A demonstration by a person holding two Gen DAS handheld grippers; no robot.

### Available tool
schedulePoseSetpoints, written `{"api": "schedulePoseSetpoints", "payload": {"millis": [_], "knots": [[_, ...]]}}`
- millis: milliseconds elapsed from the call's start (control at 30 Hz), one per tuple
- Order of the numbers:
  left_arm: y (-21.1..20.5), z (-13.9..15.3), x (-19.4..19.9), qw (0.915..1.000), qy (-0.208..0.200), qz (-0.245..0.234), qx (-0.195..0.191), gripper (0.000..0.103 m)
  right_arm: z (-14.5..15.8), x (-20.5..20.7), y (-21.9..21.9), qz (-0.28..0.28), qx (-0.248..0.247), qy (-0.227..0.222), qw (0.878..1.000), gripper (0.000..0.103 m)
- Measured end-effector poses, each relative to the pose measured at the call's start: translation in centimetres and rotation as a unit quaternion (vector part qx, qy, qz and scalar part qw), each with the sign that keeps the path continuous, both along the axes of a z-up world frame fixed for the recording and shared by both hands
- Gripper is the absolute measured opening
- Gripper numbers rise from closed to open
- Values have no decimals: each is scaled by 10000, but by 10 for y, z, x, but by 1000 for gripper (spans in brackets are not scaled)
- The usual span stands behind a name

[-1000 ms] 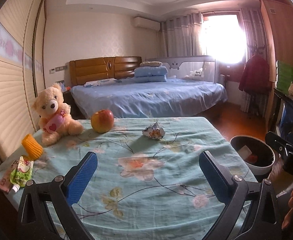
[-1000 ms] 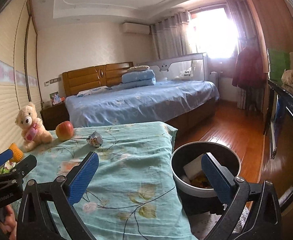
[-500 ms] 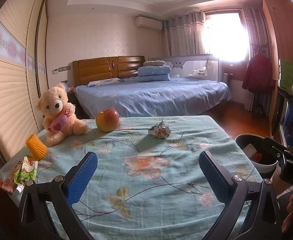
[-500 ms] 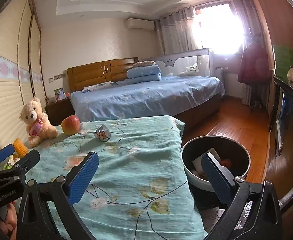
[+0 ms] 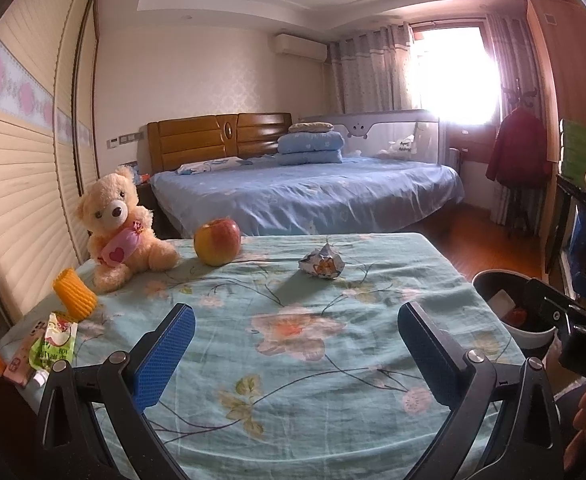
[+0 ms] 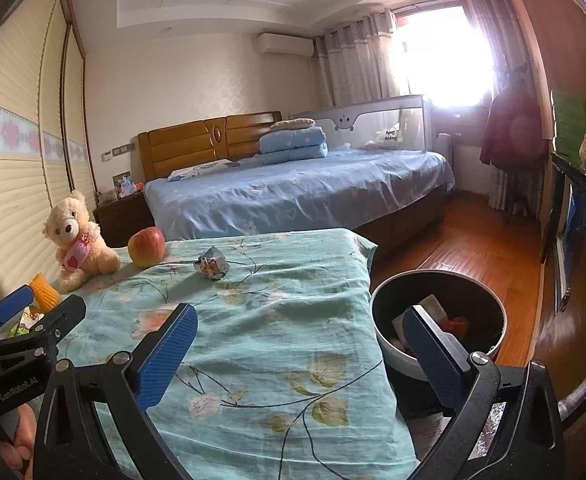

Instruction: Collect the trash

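A: Jaws on both stand wide apart, nothing between them. The left gripper [image 5: 297, 354] hangs low over the near edge of the table; the right gripper [image 6: 297, 356] does too, its right finger over the bin [image 6: 439, 316].

B: And the trash?

A: A crumpled wrapper [image 5: 321, 263], well ahead of the left jaws and a little right of their middle; ahead and left of the right jaws. A green packet [image 5: 53, 340] lies just left of the left finger.

B: How would the wrapper handle?

A: Light and soft, I judge; it will crush, not slip. Pinch across its bulk from above.

B: Surface?

A: A floral cloth [image 5: 293, 360], loose and creased, so it may snag. Further ahead left sit an apple [image 5: 217, 241], a bear [image 5: 119, 226] and a yellow foam sleeve [image 5: 75, 294]. Beyond the table, a blue bed [image 5: 305, 196], wood floor, bright window.
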State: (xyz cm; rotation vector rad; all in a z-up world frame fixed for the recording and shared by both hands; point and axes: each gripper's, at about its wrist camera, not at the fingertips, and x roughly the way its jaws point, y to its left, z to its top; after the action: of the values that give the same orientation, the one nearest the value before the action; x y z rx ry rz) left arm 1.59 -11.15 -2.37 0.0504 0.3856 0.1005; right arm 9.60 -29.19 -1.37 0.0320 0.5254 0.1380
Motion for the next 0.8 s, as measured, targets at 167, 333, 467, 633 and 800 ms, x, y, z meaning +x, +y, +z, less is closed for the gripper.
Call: {"api": "schedulePoseSetpoints", "payload": {"millis": [167,333,467,633,800], "knots": [[-2,0,-1,10000,4,-44,-14,102,0,0,-1,-4,20,-29,10000,103],[-2,0,-2,10000,19,-58,-38,102,0,0,-1,-7,8,-17,10000,103],[-2,0,-2,10000,49,-80,-31,102,1,-1,-1,14,16,-20,10000,103],[-3,0,-2,9999,54,-84,-23,102,1,-1,0,16,17,-23,10000,103],[-3,0,-2,9999,56,-83,-18,102,2,-3,0,1,35,-27,10000,103]]}}
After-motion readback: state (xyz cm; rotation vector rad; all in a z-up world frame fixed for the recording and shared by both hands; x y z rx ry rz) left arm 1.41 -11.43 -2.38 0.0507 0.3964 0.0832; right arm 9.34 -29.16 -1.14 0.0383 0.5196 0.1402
